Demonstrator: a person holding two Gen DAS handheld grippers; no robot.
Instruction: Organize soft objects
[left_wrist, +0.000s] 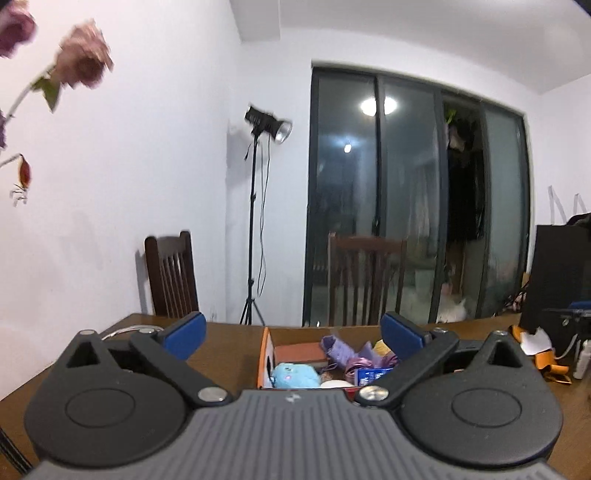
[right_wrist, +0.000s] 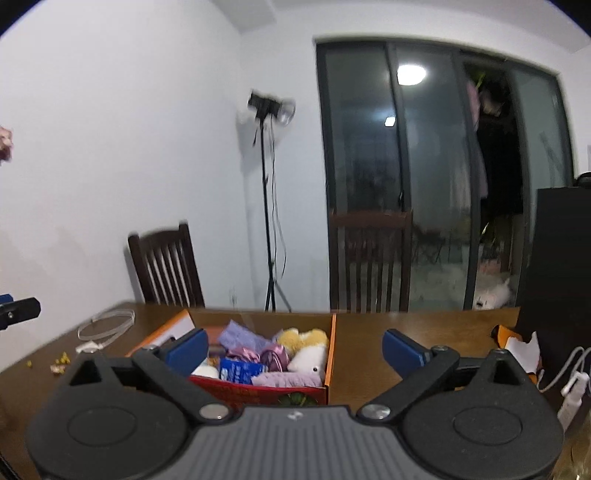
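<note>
An orange cardboard box (left_wrist: 265, 354) stands on the brown wooden table, filled with soft things. In the left wrist view I see a light blue plush (left_wrist: 295, 374), purple cloth (left_wrist: 340, 347) and a blue packet (left_wrist: 373, 374) inside it. The right wrist view shows the same box (right_wrist: 331, 354) holding a yellow plush (right_wrist: 299, 339), a white plush (right_wrist: 308, 361), purple cloth (right_wrist: 240, 338) and shiny ribbon (right_wrist: 267, 356). My left gripper (left_wrist: 293, 334) hovers open before the box, nothing between its blue pads. My right gripper (right_wrist: 295, 349) is open too, empty, just short of the box.
Two dark wooden chairs (left_wrist: 170, 277) (right_wrist: 369, 262) stand behind the table, with a light stand (left_wrist: 255, 221) at the wall. A clear cable coil (right_wrist: 107, 325) lies left of the box. Right are orange paper scraps (right_wrist: 517, 343), a white power strip (right_wrist: 570, 398) and a black bag (left_wrist: 561, 273). Pink flowers (left_wrist: 83, 55) hang upper left.
</note>
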